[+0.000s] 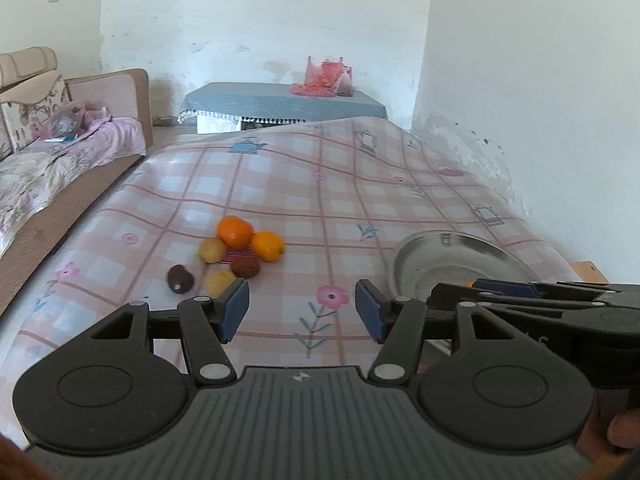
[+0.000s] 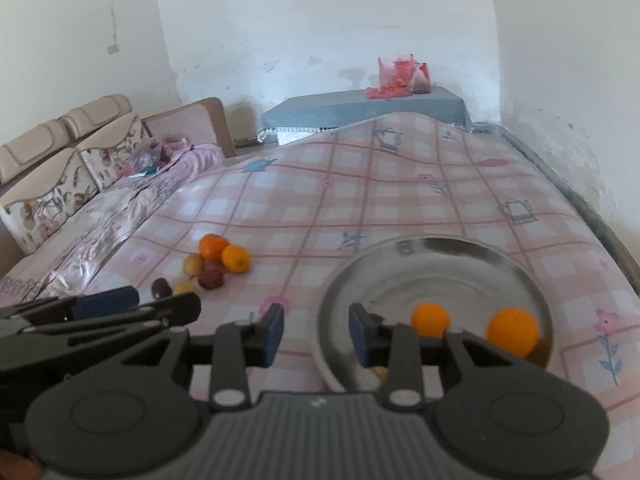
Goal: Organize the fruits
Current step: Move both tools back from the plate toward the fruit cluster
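A pile of fruit (image 1: 236, 254) lies on the pink checked tablecloth (image 1: 320, 208): an orange (image 1: 236, 232), a second orange (image 1: 268, 245), yellow ones, a dark red one (image 1: 245, 266) and a dark purple one (image 1: 180, 279). My left gripper (image 1: 302, 312) hovers open just short of the pile, with nothing between its pads. To the right stands a steel bowl (image 2: 460, 268) holding two oranges (image 2: 431, 319) (image 2: 513, 332). My right gripper (image 2: 316, 334) hangs over the bowl's near left rim, its pads a narrow gap apart and empty. The same fruit pile (image 2: 212, 268) shows in the right wrist view, beyond the left gripper (image 2: 104, 306).
A sofa (image 1: 60, 152) with floral covers runs along the table's left edge. Behind the table a low stand with a blue cloth (image 1: 280, 100) carries red plastic bags (image 1: 326, 78). A white wall (image 1: 540, 120) closes the right side.
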The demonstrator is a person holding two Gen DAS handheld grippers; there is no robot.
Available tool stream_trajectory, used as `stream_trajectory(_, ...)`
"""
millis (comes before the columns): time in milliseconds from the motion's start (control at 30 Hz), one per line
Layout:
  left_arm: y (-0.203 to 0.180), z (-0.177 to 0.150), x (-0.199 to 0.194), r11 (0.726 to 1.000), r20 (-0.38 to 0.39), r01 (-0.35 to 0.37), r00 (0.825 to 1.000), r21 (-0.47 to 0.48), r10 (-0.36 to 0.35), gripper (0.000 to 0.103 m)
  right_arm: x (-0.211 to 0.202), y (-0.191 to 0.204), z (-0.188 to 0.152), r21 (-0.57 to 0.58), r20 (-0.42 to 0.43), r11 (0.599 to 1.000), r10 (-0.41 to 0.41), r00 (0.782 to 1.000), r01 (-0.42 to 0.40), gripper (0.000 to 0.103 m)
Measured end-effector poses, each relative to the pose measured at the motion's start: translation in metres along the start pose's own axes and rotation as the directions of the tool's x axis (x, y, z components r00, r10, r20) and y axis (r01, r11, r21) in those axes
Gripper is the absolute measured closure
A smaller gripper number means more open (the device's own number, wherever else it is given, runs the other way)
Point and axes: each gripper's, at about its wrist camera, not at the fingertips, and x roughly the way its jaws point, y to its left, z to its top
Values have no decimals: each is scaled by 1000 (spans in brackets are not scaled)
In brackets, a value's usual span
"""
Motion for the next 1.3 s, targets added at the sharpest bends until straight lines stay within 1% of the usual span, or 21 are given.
stream_trajectory(433,38,-4,11,997,-9,-62,998,-42,62,32,19,33,4,-37,-21,998,44,999,-45,69)
stream_trajectory(567,46,-5,14,995,-19,-85,996,-56,85,31,26,41,5,-47,-30,997,59,998,-60,68)
stream_trajectory(733,58,-7,26,992,-43,-112,993,-66,109,31,35,46,5,-49,-45,996,73,996,-76,68)
stream_trajectory(900,65,-4,41,989,-57,-138,989,-61,134,31,44,48,6,-47,-57,995,83,995,-85,68)
stream_trajectory(933,65,-6,37,988,-58,-141,989,-60,138,31,46,48,7,-47,-58,995,84,995,-87,68)
stream_trajectory(1033,70,-5,45,987,-69,-151,987,-55,147,31,51,48,7,-44,-64,995,90,994,-93,68)
stream_trajectory(1300,77,-2,64,987,-94,-161,983,-18,158,31,65,46,10,-33,-81,994,98,992,-101,66)
